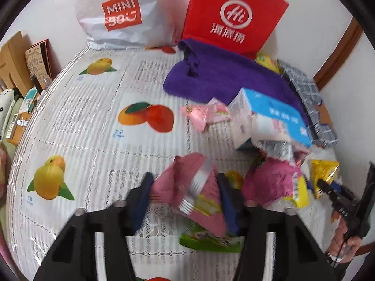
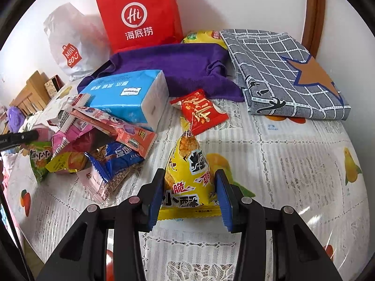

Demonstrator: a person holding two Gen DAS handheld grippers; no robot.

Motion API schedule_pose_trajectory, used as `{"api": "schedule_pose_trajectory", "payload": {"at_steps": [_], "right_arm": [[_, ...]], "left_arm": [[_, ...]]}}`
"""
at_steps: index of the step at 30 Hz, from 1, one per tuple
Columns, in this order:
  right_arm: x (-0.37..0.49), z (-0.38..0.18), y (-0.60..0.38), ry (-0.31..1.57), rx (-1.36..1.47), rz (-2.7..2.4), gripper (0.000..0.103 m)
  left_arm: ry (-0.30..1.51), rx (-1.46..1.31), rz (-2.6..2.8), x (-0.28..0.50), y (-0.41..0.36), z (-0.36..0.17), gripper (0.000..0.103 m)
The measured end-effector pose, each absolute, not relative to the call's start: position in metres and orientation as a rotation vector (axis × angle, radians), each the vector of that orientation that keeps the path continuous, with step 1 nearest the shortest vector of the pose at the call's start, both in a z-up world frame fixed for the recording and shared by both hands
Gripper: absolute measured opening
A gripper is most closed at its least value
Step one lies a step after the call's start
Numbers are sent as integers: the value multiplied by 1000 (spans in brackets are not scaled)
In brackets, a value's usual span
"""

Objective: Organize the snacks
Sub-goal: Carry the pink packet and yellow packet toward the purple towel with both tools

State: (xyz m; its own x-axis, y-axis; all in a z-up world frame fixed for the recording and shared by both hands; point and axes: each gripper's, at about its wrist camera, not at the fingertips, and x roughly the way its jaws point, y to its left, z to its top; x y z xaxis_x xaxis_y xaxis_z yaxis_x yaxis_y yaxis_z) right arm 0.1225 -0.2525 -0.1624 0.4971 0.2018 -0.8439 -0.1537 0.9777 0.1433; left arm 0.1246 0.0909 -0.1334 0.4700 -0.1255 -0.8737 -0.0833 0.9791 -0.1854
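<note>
Yellow triangular snack pack [image 2: 189, 175] sits pinched in our right gripper [image 2: 189, 194], lifted clear of the snack pile [image 2: 98, 145] for sorting; our left gripper [image 1: 185, 194], half-open, straddles a blurred pink packet [image 1: 187, 187], grip uncertain, above the surface [image 1: 98, 140].

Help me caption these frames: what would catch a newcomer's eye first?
The bright red paper bag standing against the wall behind the purple cloth. Next, the yellow snack packet gripped in the right gripper, with a heap of colourful wrappers to its left beside the blue tissue pack.
</note>
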Motion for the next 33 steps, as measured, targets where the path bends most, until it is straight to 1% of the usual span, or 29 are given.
{"api": "schedule_pose_trajectory", "payload": {"at_steps": [1, 6, 10, 11, 12, 13, 14, 19, 33], "right_arm": [[123, -162, -252, 1034, 52, 214, 43], [125, -163, -255, 1079, 52, 161, 43], [124, -162, -266, 1080, 57, 121, 43], [124, -160, -269, 1075, 58, 110, 43], [124, -160, -271, 1073, 58, 104, 43], [123, -158, -274, 1070, 58, 91, 43], [123, -157, -276, 1065, 58, 81, 43], [121, -147, -289, 1036, 68, 32, 43], [95, -111, -304, 928, 99, -71, 43]], "left_arm": [[1087, -202, -24, 126, 89, -135, 57], [1118, -149, -42, 144, 78, -147, 67], [1142, -121, -52, 156, 70, -158, 67], [1143, -116, -62, 158, 67, -161, 65], [1136, -120, -75, 158, 66, -161, 57], [1133, -125, -88, 159, 66, -162, 52], [1129, -128, -99, 159, 65, -161, 50], [1114, -123, -110, 165, 65, -159, 47], [1049, -171, -169, 171, 71, -139, 47]]}}
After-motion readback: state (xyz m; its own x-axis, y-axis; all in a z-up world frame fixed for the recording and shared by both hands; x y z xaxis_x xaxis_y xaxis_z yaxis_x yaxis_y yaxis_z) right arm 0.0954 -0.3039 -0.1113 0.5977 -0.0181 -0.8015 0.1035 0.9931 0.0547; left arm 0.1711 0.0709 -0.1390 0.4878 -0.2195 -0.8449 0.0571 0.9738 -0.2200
